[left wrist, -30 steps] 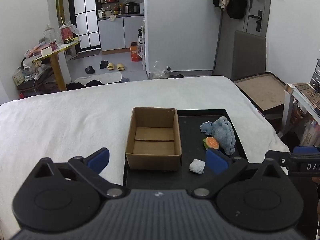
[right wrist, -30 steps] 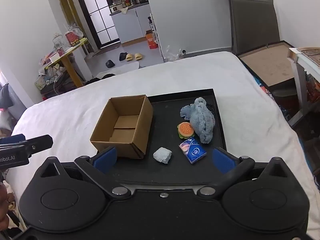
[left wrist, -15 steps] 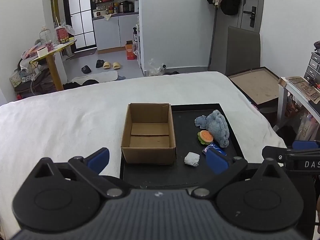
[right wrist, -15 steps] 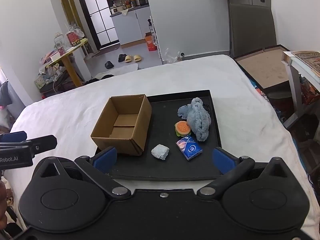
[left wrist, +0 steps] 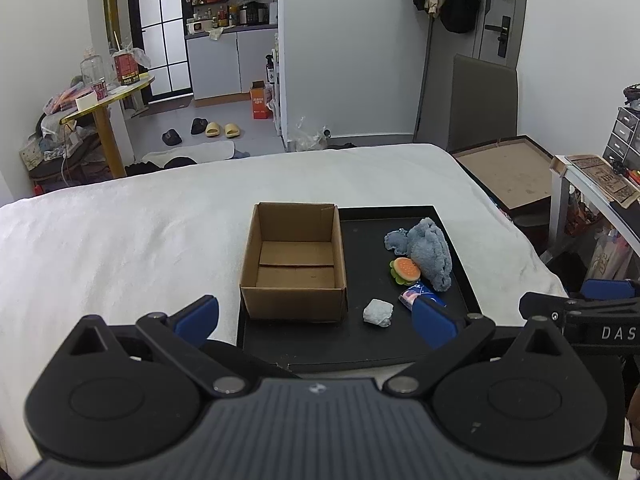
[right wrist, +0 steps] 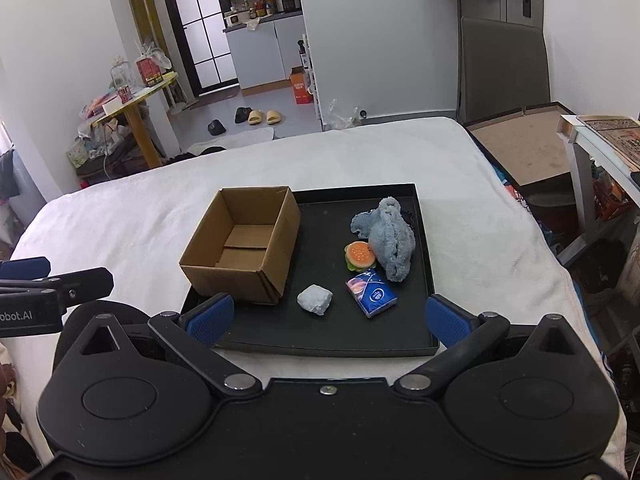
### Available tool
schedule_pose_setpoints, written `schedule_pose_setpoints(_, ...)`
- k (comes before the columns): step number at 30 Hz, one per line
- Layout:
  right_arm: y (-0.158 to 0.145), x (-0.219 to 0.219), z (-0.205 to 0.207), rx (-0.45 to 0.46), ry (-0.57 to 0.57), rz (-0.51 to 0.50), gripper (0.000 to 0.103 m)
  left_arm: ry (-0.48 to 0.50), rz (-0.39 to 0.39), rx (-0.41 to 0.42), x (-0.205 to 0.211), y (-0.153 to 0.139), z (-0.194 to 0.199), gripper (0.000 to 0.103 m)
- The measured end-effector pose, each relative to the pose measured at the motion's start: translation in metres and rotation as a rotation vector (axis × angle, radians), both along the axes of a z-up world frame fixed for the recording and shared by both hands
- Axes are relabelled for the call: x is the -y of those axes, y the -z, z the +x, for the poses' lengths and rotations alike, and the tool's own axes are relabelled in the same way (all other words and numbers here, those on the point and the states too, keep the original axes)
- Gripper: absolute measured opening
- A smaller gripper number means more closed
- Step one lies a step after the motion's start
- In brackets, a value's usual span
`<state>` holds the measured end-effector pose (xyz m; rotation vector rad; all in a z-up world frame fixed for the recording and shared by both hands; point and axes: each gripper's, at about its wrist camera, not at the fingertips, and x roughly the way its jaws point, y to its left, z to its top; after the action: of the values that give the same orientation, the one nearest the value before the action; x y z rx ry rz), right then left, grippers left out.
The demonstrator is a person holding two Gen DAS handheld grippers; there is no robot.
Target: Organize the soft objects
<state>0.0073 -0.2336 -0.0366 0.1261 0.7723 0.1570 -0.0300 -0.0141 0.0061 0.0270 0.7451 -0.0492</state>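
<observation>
Fingers [left wrist: 198,316] of the left gripper [left wrist: 316,318] and right gripper [right wrist: 328,316] are standing spread, gripping nothing. Beyond them, a fuzzy blue plush [right wrist: 390,238], round burger toy [right wrist: 359,256] and crumpled wad [right wrist: 315,299] are lying on the black tray [right wrist: 320,346], beside a cardboard box [right wrist: 244,244].

- I am looking at a bed [right wrist: 120,216] wearing a white cover.
- A black tray [right wrist: 320,340] is lying directly on it, sitting toward my right side.

The right claw [right wrist: 327,317] gapes empty before a black tray [right wrist: 328,344] holding a cardboard box [right wrist: 244,244] and soft toys.
</observation>
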Motion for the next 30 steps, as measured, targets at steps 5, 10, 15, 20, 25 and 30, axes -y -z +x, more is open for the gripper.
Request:
schedule_pose_setpoints(5,-0.0046,0.0006,-0.0014,0.007,0.005,-0.003,0.103,0.008,-0.005,0.007,0.0013,-0.0039,-0.002,0.102)
schedule_pose_setpoints(10,-0.0066,0.0016,-0.0029,0.013,0.003,-0.003,0.103,0.017,-0.005,0.008,0.0045,-0.0045,-0.0046,0.102)
schedule_pose_setpoints(15,-0.0064,0.0027,-0.0037,0.015,0.001,-0.003,0.103,0.02,-0.007,0.005,0.004,-0.0041,-0.0058,0.102)
schedule_pose_setpoints(20,-0.0074,0.006,-0.0043,0.017,0.016,0.003,0.103,0.02,-0.011,0.003,0.0022,-0.0034,-0.0056,0.102)
schedule_pose_setpoints(25,-0.0078,0.003,-0.0061,0.018,0.011,-0.003,0.103,0.015,-0.013,0.002,0.0006,-0.0031,-0.0053,0.102)
schedule_pose_setpoints(30,-0.0093,0.006,-0.0068,0.015,-0.002,0.043,0.103,0.016,-0.024,0.007,-0.0006,-0.0038,-0.0061,0.102)
